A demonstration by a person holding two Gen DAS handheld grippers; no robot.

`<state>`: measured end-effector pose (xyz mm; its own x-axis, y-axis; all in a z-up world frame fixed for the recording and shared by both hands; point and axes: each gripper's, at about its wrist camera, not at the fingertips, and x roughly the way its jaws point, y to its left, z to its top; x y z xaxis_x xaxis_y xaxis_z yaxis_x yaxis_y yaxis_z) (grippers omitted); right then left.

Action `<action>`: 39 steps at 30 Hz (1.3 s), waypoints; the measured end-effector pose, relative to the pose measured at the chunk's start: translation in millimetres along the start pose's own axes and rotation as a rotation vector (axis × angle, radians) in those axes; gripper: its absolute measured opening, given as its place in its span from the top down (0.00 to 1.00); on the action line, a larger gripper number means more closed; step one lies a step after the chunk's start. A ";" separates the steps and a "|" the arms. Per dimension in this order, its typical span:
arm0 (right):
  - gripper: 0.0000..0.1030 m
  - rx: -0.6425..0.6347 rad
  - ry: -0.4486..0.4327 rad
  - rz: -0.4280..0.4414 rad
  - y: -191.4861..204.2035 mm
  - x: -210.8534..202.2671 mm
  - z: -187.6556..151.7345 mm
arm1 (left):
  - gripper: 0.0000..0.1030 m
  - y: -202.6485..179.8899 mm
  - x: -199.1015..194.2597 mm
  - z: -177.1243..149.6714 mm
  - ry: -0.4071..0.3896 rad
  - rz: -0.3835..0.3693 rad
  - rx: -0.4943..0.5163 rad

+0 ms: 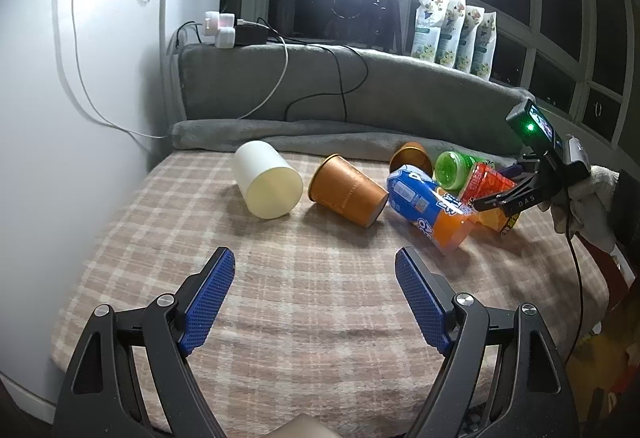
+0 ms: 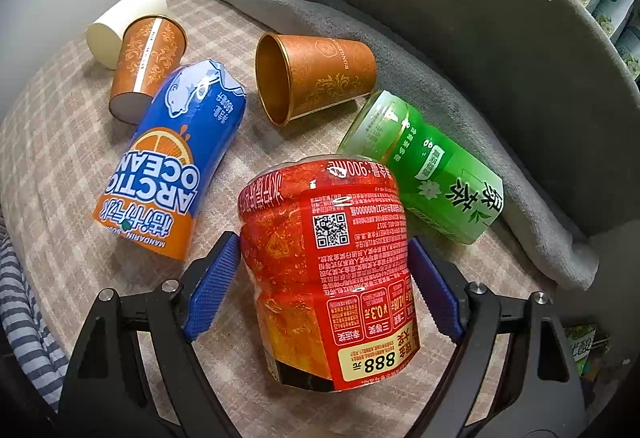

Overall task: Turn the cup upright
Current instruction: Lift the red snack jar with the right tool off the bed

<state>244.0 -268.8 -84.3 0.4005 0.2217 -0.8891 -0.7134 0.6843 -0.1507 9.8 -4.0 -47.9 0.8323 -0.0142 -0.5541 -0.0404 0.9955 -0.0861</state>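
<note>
Six cups lie on their sides on a checked blanket (image 1: pixel 320 298). The red cup (image 2: pixel 328 258) is the one the right gripper (image 2: pixel 320 270) has. It sits between the two blue pads (image 2: pixel 212 286), and both pads press on its sides, so the gripper is closed on it. The red cup is tipped over, with its round bottom pointing away from the camera. From the left wrist view, the right gripper (image 1: pixel 486 203) is seen far off on the right, reaching into the pile of cups, held by a hand in a white glove (image 1: pixel 588 198). The left gripper (image 1: pixel 316 294) hangs over a bare part of the blanket with its blue pads wide apart and nothing between them. Just beside the red cup are a green cup (image 2: pixel 424 166) on one side and a blue and orange cup (image 2: pixel 176 162) on the other. Farther back are two brown paper cups, one (image 2: pixel 316 74) with its mouth facing the camera and one (image 2: pixel 146 66) showing its bottom. A white cup (image 2: pixel 124 22) lies behind that one, touching it. A grey cushion (image 2: pixel 460 38) curves around the back of the blanket.
</note>
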 end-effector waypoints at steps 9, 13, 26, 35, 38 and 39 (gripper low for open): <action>0.16 0.002 -0.060 -0.017 11.5 -33.4 -7.4 | 0.20 4.0 4.1 -1.1 0.008 -0.008 -0.005; 0.16 -0.028 -0.096 -0.027 24.2 -52.4 -8.0 | 0.20 3.8 1.1 -1.7 0.000 -0.009 -0.001; 0.16 -0.233 -0.180 0.072 114.0 -87.5 4.7 | 0.20 10.2 -8.0 -2.8 -0.007 0.000 0.009; 0.16 -0.378 -0.165 0.148 175.7 -65.6 17.0 | 0.20 23.9 -9.8 -5.3 0.040 0.004 0.022; 0.16 -0.403 -0.149 0.160 186.3 -54.6 18.8 | 0.20 29.3 -10.5 -6.5 0.046 0.012 0.015; 0.16 -0.412 -0.144 0.162 189.2 -51.1 19.7 | 0.20 31.2 -10.4 -6.8 0.048 0.014 0.012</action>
<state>99.9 -137.0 -58.9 0.3199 0.4172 -0.8506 -0.9307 0.3065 -0.1997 -3.9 26.5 -50.4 0.8044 -0.0046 -0.5941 -0.0448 0.9967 -0.0683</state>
